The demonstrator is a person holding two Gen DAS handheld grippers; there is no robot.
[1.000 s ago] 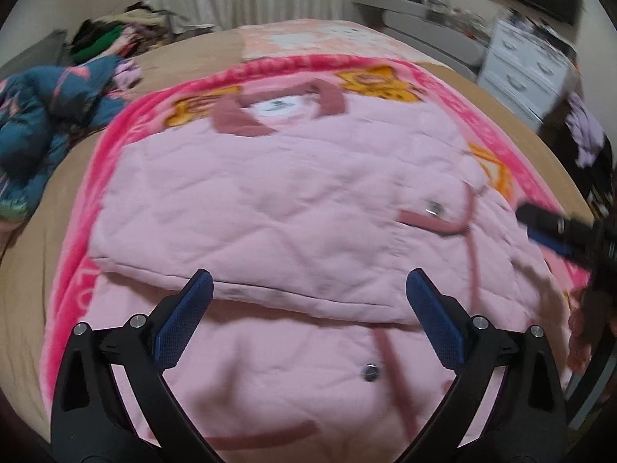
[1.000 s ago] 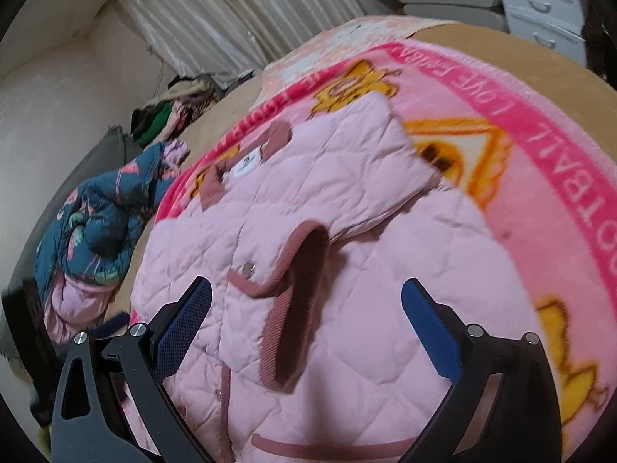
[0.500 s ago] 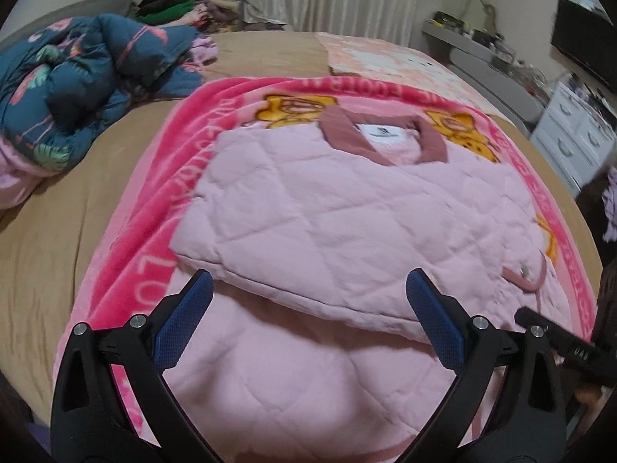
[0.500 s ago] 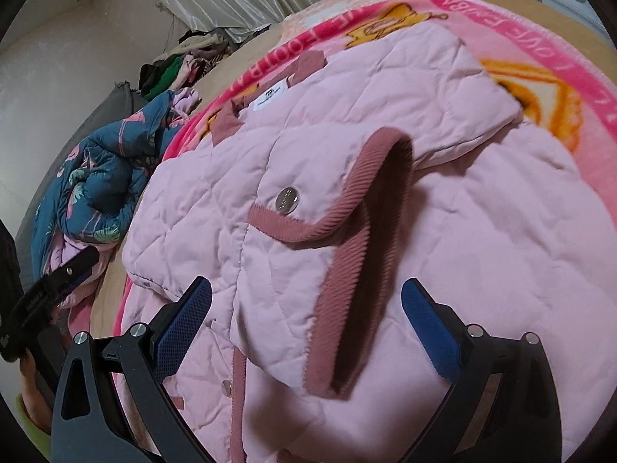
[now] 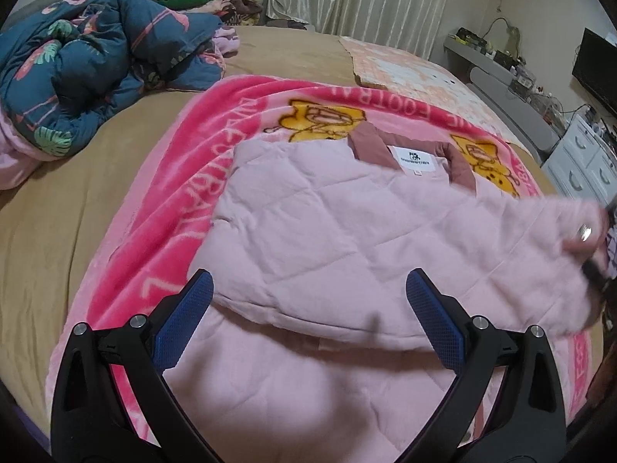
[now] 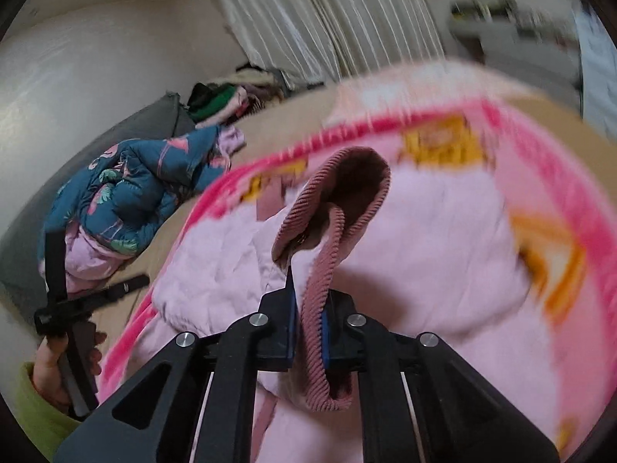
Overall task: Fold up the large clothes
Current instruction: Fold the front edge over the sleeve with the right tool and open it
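Pinching jacket cuff [image 6: 320, 308], right claw [image 6: 308, 324]

Left gripper [image 5: 308, 310]: black triangular arms with cut-out slots, silver round screws beside each blue, cross-hatched pad; right gripper [image 6: 308, 310] matches, with thin pale rods beneath its screws; the hand [image 6: 63, 366] beside it wears a lime-green sleeve [image 6: 34, 420].

Pale pleated curtains [image 5: 370, 4] hang behind the tan bed [image 5: 50, 208] — white drawers [image 5: 582, 162] and a dark screen [image 5: 595, 65] stand far right.
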